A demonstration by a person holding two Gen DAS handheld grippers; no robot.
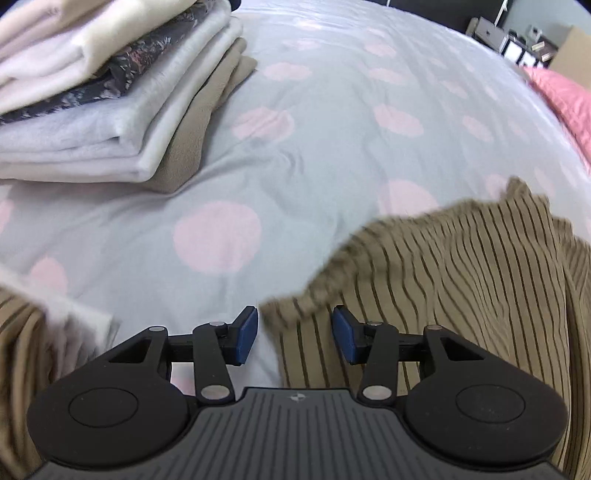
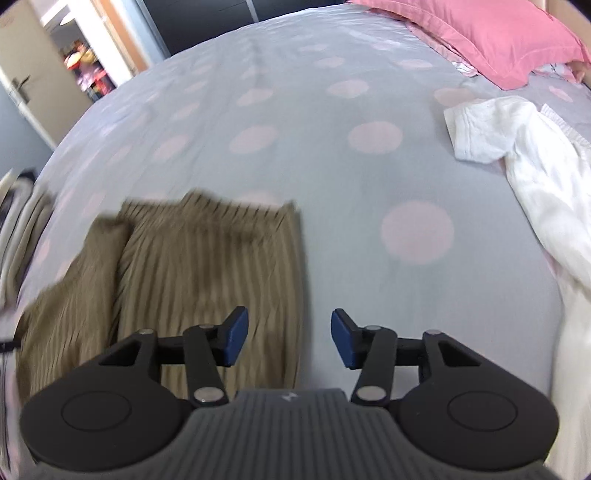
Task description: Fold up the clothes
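A tan garment with dark stripes [image 1: 461, 295] lies on the grey bedspread with pink dots [image 1: 314, 147]. In the right wrist view the striped garment [image 2: 207, 266] lies partly folded, left of centre. My left gripper [image 1: 294, 334] is open, its jaws over the garment's left edge, holding nothing. My right gripper [image 2: 286, 338] is open and empty, over the garment's right edge and the bedspread [image 2: 332, 166]. A stack of folded clothes [image 1: 103, 99] sits at the upper left of the left wrist view.
A crumpled white garment [image 2: 524, 155] lies at the right of the bed. A pink pillow [image 2: 487, 33] lies at the far right. An open doorway [image 2: 74, 55] and a door stand beyond the bed at the left. Boxes and shelves [image 1: 517, 40] stand past the far edge.
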